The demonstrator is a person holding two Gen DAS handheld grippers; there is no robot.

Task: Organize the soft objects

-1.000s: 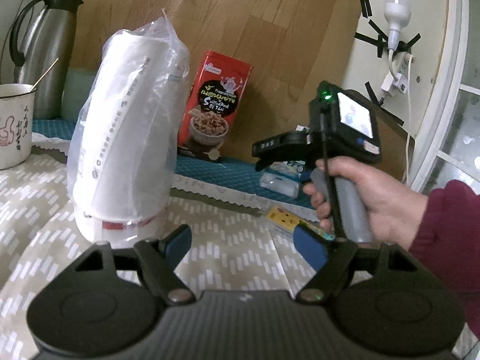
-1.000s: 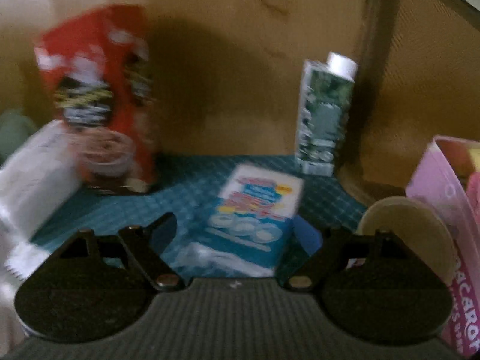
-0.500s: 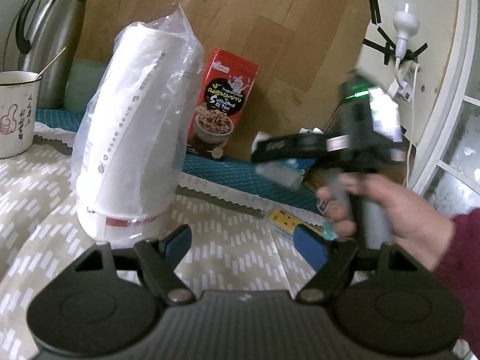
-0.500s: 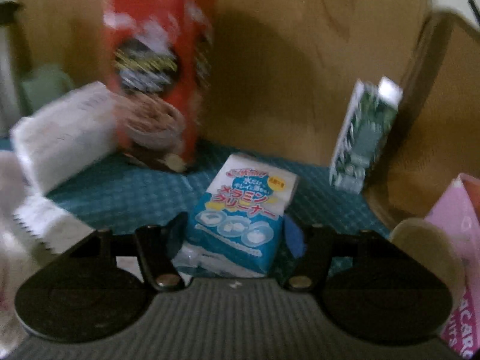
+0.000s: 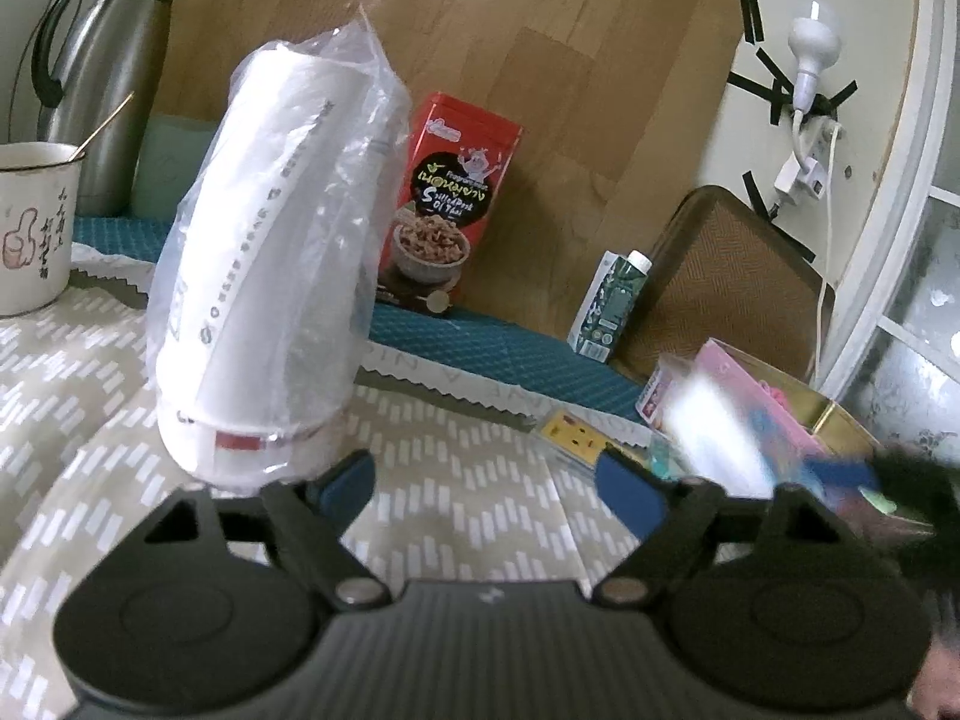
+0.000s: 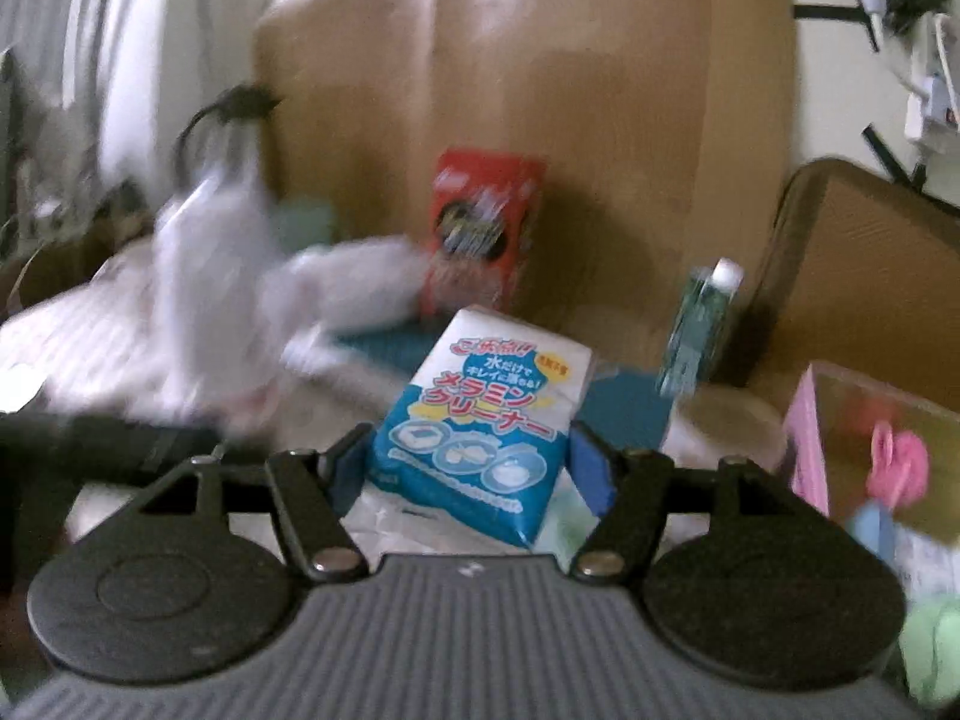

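Note:
My right gripper (image 6: 471, 462) is shut on a blue and white sponge pack (image 6: 480, 414) with Japanese print and holds it lifted off the table. In the left wrist view the same pack (image 5: 714, 438) shows as a blur at the right, above a pink and gold box (image 5: 780, 396). My left gripper (image 5: 486, 486) is open and empty, low over the patterned tablecloth (image 5: 456, 516). A stack of white cups in a clear plastic bag (image 5: 270, 276) stands just beyond its left finger.
A red cereal box (image 5: 450, 204) and a small green carton (image 5: 612, 306) stand against the wooden board at the back. A steel thermos (image 5: 102, 84) and an enamel mug (image 5: 33, 228) are at the left. A yellow flat pack (image 5: 570, 438) lies on the cloth.
My right gripper closed on the sponge pack and lifted it back toward the right, over the pink box. My left gripper stayed open and shifted slightly.

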